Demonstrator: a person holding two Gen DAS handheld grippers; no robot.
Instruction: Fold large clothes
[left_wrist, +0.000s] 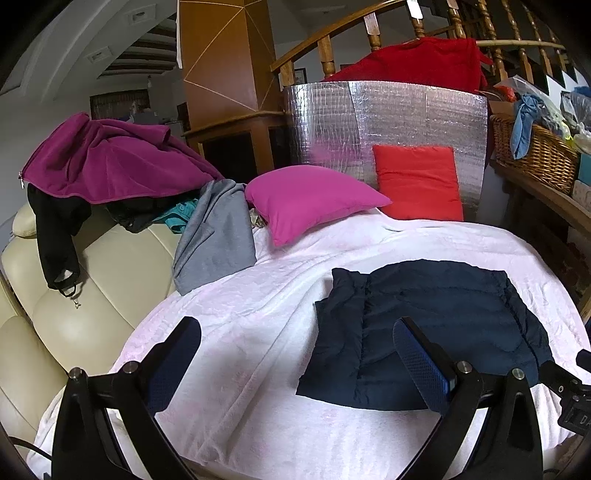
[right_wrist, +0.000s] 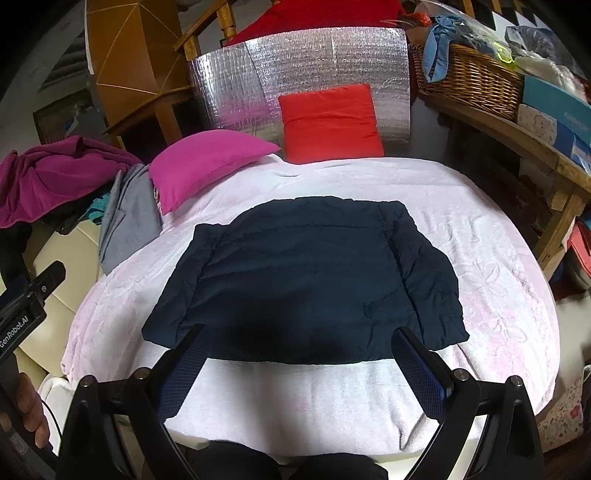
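A dark navy padded jacket (right_wrist: 306, 280) lies flat and folded into a rough rectangle on the pale pink blanket (right_wrist: 491, 280). In the left wrist view the same jacket (left_wrist: 436, 332) sits to the right of centre. My left gripper (left_wrist: 295, 336) is open above the blanket, its right finger over the jacket's near edge, holding nothing. My right gripper (right_wrist: 301, 343) is open too, hovering over the jacket's near hem with nothing between its fingers. The left tool body (right_wrist: 26, 306) shows at the right wrist view's left edge, held by a hand (right_wrist: 31, 410).
A magenta pillow (left_wrist: 314, 201) and a red cushion (left_wrist: 419, 181) rest at the blanket's far end against a silver foil panel (left_wrist: 388, 122). Grey (left_wrist: 218, 236), magenta (left_wrist: 110, 158) and black garments lie heaped on the cream sofa (left_wrist: 81, 295) at left. A wicker basket (right_wrist: 469, 79) stands on a wooden shelf at right.
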